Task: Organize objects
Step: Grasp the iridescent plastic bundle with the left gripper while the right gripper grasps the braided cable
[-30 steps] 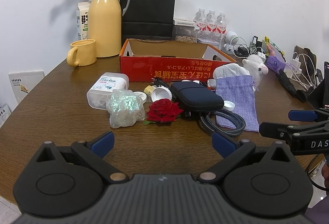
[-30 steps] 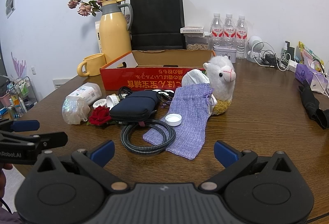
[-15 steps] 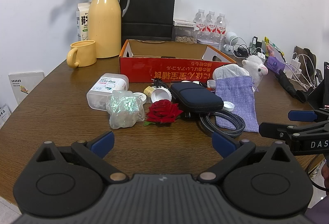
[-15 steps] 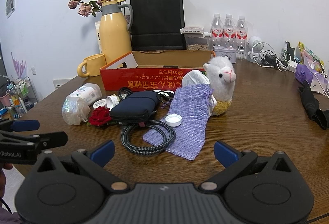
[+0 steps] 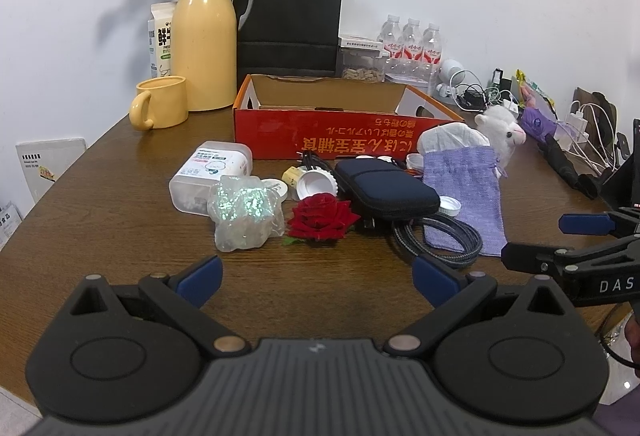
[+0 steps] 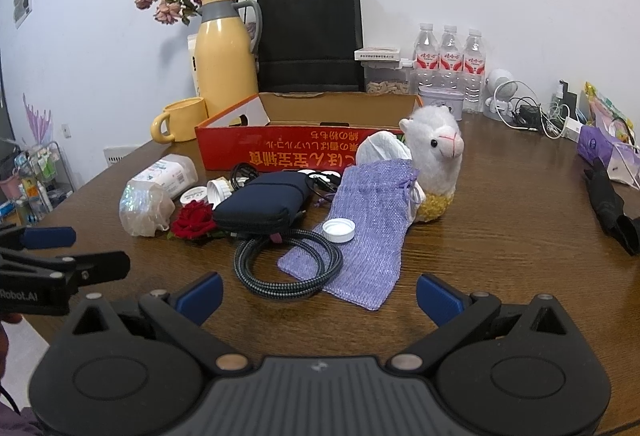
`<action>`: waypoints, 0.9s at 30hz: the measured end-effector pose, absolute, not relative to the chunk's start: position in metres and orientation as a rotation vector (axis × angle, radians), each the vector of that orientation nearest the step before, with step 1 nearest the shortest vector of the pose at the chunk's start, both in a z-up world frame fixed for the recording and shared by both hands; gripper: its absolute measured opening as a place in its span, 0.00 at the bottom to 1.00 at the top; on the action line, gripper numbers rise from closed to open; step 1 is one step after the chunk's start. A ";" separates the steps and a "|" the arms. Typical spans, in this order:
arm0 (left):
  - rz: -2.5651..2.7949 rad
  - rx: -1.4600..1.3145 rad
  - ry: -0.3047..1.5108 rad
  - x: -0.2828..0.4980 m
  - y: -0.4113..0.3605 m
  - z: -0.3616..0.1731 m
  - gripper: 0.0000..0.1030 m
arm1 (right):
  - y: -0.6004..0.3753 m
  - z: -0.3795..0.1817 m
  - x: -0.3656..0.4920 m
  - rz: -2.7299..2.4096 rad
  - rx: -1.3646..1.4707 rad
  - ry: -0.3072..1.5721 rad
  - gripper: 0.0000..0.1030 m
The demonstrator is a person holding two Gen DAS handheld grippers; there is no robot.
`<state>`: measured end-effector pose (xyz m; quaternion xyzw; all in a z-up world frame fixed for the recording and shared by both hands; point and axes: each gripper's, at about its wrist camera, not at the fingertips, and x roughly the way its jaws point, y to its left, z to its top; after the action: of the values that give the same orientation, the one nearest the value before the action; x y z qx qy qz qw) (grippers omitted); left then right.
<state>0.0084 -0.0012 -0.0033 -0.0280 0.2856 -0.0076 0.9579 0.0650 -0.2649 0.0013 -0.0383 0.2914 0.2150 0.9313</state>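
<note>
Brown wood forms the surface [image 5: 100, 220], and the red box [image 5: 340, 134] at its middle serves as landmark. Behind the box stand a black bag [image 5: 290, 16] and, to its left, a yellow jug [image 5: 206, 36] with a mug [image 5: 160, 102] beside it. The box looks empty, open at the top. In front of the box lies the clutter: a purple pouch [image 6: 372, 224] at the right front, a white llama [image 6: 436, 156] upright just beside the pouch, a navy case [image 6: 260, 204] in front of the box's middle, and a coiled cable [image 6: 288, 264] nearer the camera, overlapping the pouch. To the left front of the box lie a clear tub [image 5: 210, 176], a shiny wrapped lump [image 5: 244, 212] and a red rose [image 5: 320, 216]. A white cap [image 6: 339, 230] rests on the pouch. Both the left gripper [image 5: 316, 276] and the right gripper [image 6: 318, 294] hover low in front of the clutter, fingers spread wide, holding nothing.
</note>
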 end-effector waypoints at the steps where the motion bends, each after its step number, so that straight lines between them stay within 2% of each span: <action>1: -0.013 -0.057 0.581 0.010 0.000 -0.004 1.00 | -0.263 0.001 0.068 0.443 -0.090 0.600 1.00; 27: 0.095 -0.121 0.677 0.056 0.043 -0.029 1.00 | -0.200 -0.039 0.153 0.531 -0.161 0.783 0.99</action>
<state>0.0557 0.0432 -0.0287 -0.0594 0.3317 0.0467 0.9404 0.1526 -0.2004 -0.0394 -0.0773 0.3766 0.2555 0.8871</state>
